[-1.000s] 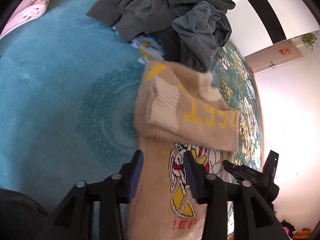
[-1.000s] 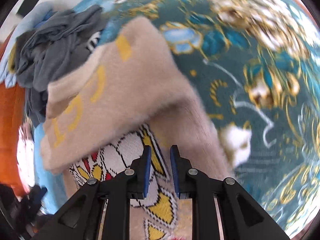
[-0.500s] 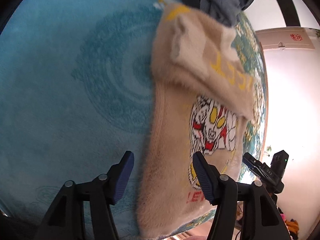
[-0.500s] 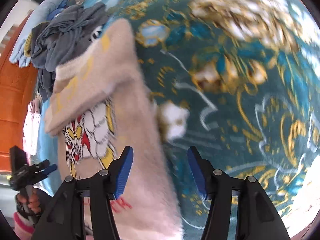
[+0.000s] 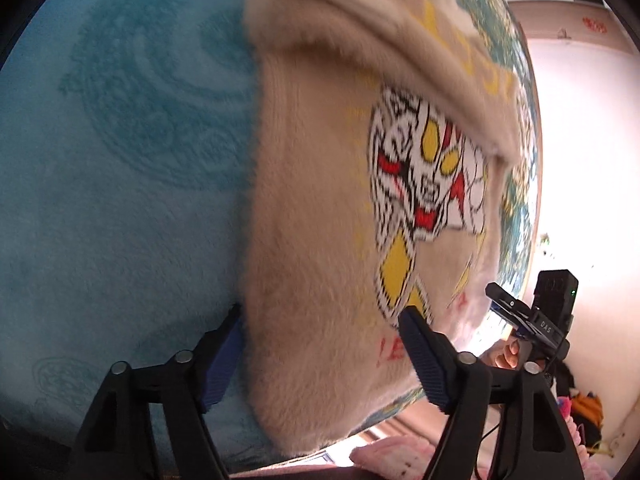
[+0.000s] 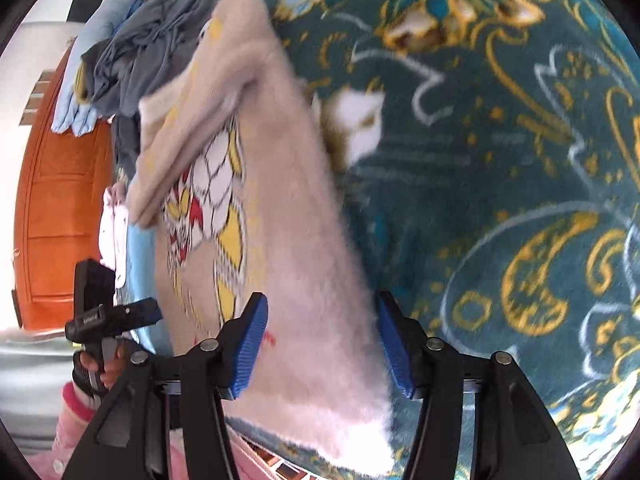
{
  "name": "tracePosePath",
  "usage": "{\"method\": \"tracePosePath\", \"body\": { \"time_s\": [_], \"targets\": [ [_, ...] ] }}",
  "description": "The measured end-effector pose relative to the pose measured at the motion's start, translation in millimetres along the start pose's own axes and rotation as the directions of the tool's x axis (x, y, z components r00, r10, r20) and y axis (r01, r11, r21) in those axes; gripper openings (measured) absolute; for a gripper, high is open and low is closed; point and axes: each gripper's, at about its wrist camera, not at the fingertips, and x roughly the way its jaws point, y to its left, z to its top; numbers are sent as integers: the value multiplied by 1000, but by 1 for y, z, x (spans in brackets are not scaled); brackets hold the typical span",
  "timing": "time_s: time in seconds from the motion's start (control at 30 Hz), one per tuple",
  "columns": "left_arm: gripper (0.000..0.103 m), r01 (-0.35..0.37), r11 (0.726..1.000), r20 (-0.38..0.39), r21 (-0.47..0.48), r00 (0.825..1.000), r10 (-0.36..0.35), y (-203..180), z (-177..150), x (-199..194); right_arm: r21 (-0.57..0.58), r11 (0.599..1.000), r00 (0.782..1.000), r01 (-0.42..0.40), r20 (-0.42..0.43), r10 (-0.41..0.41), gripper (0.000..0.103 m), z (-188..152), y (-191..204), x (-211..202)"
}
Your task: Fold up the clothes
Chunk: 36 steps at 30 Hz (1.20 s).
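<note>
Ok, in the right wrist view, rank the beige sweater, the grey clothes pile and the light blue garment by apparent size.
1. beige sweater, but it lies nearest the camera
2. grey clothes pile
3. light blue garment, partly hidden behind the pile

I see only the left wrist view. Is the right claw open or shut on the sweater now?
Observer: Open. The right claw is spread wide, with the near end of the sweater between its fingers, not pinched.
Operator: What lies beyond the folded far end of the sweater? My view cuts it off.
Observer: A pile of grey clothes, right at that far end.
Operator: Is there anything more behind the pile?
Observer: Yes, a light blue garment lies on the far side of it.
</note>
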Motion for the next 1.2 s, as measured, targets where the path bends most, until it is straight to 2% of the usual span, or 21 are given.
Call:
{"method": "tracePosePath", "body": {
  "time_s": [0.07, 0.13, 0.17, 0.23, 0.3, 0.43, 0.53, 0.6, 0.67, 0.77, 0.9, 0.97, 1.07, 1.2],
  "targets": [
    [63, -20, 1000, -12, 1, 1000, 20, 0, -3, 0, 14, 1000, 1000, 1, 4, -1, 30, -6, -3, -1],
    [37, -47, 999, -28, -8, 999, 47, 1, -5, 1, 48, 999, 1000, -17, 22, 16, 19, -10, -7, -5],
    [33, -50, 999, -34, -6, 998, 50, 1, -6, 1, 66, 997, 999, -33, 32, 30, 15, -12, -9, -7],
    [22, -49, 999, -32, 11, 998, 49, -4, -8, -3, 83, 994, 996, -74, 48, 70, 12, -18, -11, -15],
    [17, -36, 999, -19, 34, 999, 37, -11, -10, -8, 79, 987, 989, -137, 69, 132, 11, -20, -5, -24],
    [16, 96, 995, 42, 1, 995, -96, -11, -8, -32, 47, 964, 955, -261, 158, 251, 10, -14, 15, -50],
    [15, 196, 980, 136, 19, 971, -197, -12, -8, -58, 3, 948, 923, -319, 228, 310, 10, -14, 35, -76],
    [15, 244, 970, 162, 18, 956, -244, -13, -10, -70, -11, 944, 914, -329, 245, 322, 10, -17, 46, -84],
    [15, 275, 961, 170, 26, 946, -275, -18, -15, -81, -13, 937, 903, -349, 261, 340, 10, -21, 55, -89],
    [15, 270, 960, 187, 71, 942, -279, -28, -23, -108, -5, 925, 888, -381, 277, 367, 10, -36, 60, -101],
    [15, 291, 952, 206, 91, 930, -304, -35, -32, -134, 2, 918, 878, -398, 290, 380, 10, -49, 69, -113],
    [15, 304, 951, 208, 56, 928, -309, -31, -27, -137, 12, 907, 865, -421, 308, 397, 10, -46, 70, -118],
    [15, 335, 941, 204, -35, 925, -322, -20, -6, -118, 45, 890, 848, -453, 330, 415, 10, -23, 70, -116],
    [16, 415, 893, 222, -173, 900, -375, 7, 20, -105, 116, 875, 845, -470, 345, 408, 10, 26, 71, -99]
  ]
}}
